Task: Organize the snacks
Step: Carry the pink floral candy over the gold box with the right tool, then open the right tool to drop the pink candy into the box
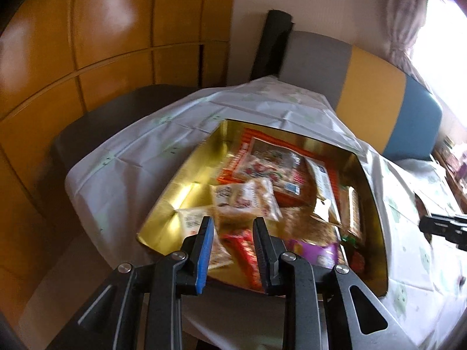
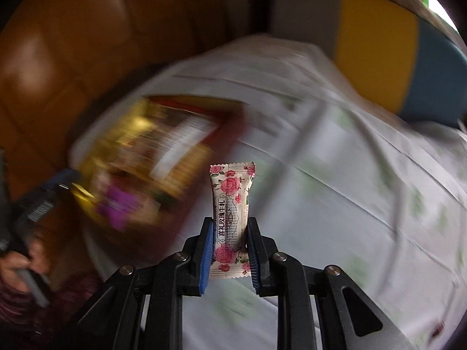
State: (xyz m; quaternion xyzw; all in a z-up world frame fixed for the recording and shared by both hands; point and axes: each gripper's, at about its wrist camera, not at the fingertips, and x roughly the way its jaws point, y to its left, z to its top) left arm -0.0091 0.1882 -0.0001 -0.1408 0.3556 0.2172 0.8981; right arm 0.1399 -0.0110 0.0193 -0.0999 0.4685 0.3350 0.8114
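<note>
My right gripper stands clamped on one rose-printed candy bar, its two blue pads pressing the wrapper's long sides while the bar sticks up past the fingertips, lifted clear above the white tablecloth. The cloth carries faint green prints and fold lines, and the view over it is smeared by blur.

My left gripper hangs over the near end of one gold-lined tin, its two jaws apart with nothing pinched between them; only the left pad shows blue from here. The tin sits on the tablecloth and holds the rest of the snacks in a loose heap. I count one large orange-bordered packet at the far end, two pale packets of brownish biscuits near the middle, one red wrapper under my fingers and one purple pack at the near right corner; the remaining pieces are too blurred to count.

In the right wrist view the same tin lies off to the left of the held bar, well apart from it, and my left hand grips its tool at the frame's edge. Behind the table stands one bench in three colour blocks: grey, yellow and blue.
</note>
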